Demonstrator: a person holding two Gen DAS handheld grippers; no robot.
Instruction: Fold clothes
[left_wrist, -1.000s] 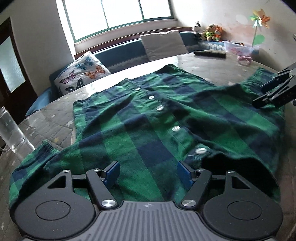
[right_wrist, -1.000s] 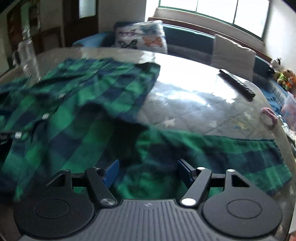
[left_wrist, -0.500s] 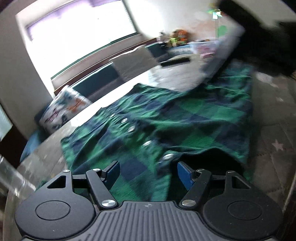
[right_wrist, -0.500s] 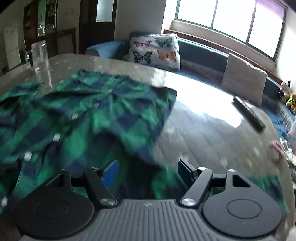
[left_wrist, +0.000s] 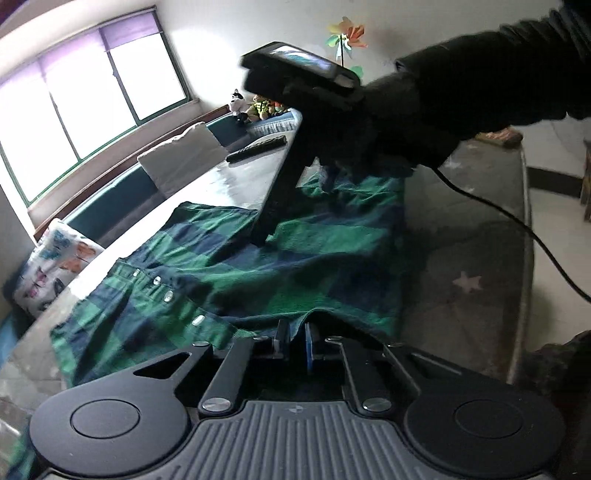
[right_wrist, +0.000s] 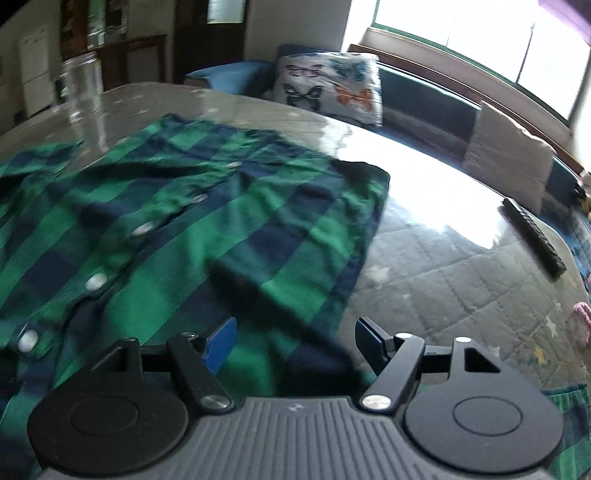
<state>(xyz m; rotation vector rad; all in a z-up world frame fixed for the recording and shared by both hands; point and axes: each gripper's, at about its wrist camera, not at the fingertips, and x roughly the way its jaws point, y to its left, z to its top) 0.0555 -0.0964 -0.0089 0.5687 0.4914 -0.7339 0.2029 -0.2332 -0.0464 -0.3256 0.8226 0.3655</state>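
A green and navy plaid shirt (left_wrist: 280, 258) with white snap buttons lies spread on the quilted table. My left gripper (left_wrist: 295, 341) is shut on the shirt's near hem edge. In the right wrist view the same shirt (right_wrist: 177, 229) fills the left and middle. My right gripper (right_wrist: 295, 341) is open and empty, low over the shirt's right side. The right gripper also shows in the left wrist view (left_wrist: 260, 240), held by a black-sleeved arm, its tip touching the shirt.
A black remote (right_wrist: 533, 234) lies on the table (right_wrist: 443, 280) at the far right; it also shows in the left wrist view (left_wrist: 256, 147). A clear jar (right_wrist: 81, 85) stands far left. A butterfly cushion (right_wrist: 328, 86) and a white cushion (right_wrist: 506, 155) sit on the bench behind. A black cable (left_wrist: 517, 221) trails over the table.
My left gripper has closed on the shirt's hem. The right gripper has swung over the shirt's right side and stays open.
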